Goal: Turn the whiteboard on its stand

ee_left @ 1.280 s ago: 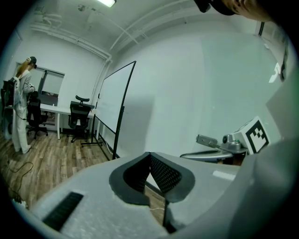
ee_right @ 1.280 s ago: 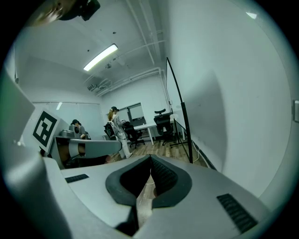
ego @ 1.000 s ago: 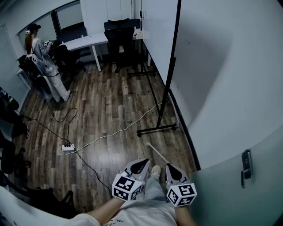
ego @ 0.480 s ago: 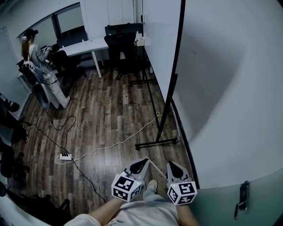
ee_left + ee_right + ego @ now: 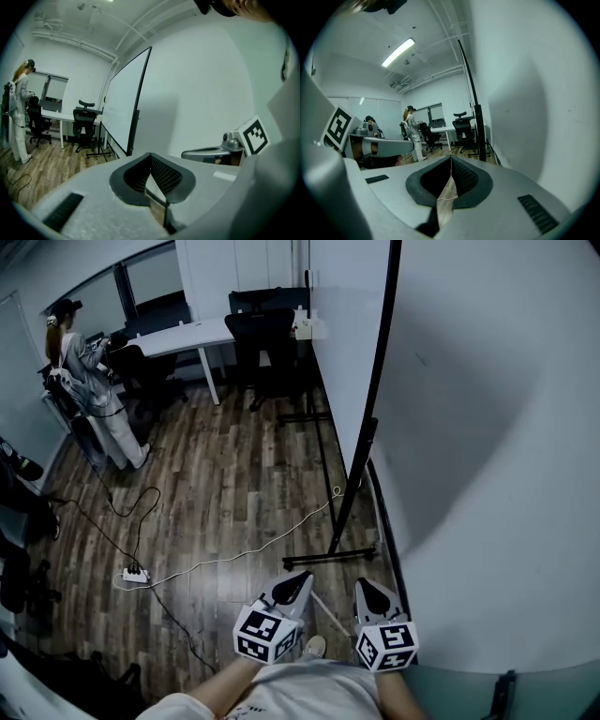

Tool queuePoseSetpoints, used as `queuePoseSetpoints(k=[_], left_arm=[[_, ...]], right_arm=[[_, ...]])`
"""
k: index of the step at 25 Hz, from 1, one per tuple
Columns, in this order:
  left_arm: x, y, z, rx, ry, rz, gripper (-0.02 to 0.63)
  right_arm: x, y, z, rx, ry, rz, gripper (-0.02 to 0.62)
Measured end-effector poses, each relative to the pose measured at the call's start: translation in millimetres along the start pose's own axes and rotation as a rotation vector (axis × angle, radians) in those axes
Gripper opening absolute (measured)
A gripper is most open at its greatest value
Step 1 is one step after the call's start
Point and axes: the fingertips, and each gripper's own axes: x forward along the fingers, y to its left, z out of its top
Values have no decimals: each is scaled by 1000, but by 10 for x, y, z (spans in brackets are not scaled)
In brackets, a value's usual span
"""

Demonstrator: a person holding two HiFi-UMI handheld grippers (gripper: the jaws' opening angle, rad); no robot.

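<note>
The whiteboard (image 5: pixel 339 352) stands edge-on to me in the head view, its black side post (image 5: pixel 380 381) rising from a floor foot (image 5: pixel 328 557). Both grippers hang low in front of me, short of the stand and touching nothing. My left gripper (image 5: pixel 292 585) is shut and empty, and my right gripper (image 5: pixel 373 591) is shut and empty beside it. In the left gripper view the whiteboard (image 5: pixel 123 108) lies ahead past the closed left gripper (image 5: pixel 150 157). The right gripper view shows the post (image 5: pixel 471 103) ahead of the closed right gripper (image 5: pixel 451 159).
A white wall (image 5: pixel 506 427) runs close along my right, with a door handle (image 5: pixel 499 695) near the bottom. A white cable (image 5: pixel 244 545) and power strip (image 5: pixel 134 573) lie on the wood floor. A person (image 5: pixel 89 381), a desk (image 5: pixel 187 334) and office chairs (image 5: pixel 267 329) are at the back.
I have moved forward: the stand's foot and post now sit closer to the grippers. Both grippers stay shut, side by side.
</note>
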Motion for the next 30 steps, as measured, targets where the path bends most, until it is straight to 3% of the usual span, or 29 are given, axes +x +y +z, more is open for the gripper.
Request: queuePoseSetpoints(k=[18,30], left_arm=[[574,383,333,39,-6,52,9],[906,746,653,74,5,-12,9]], right_arm=[[649,-615,584,-40,-47,0,9],[1112,-818,1016,-55,-81,-77,9]])
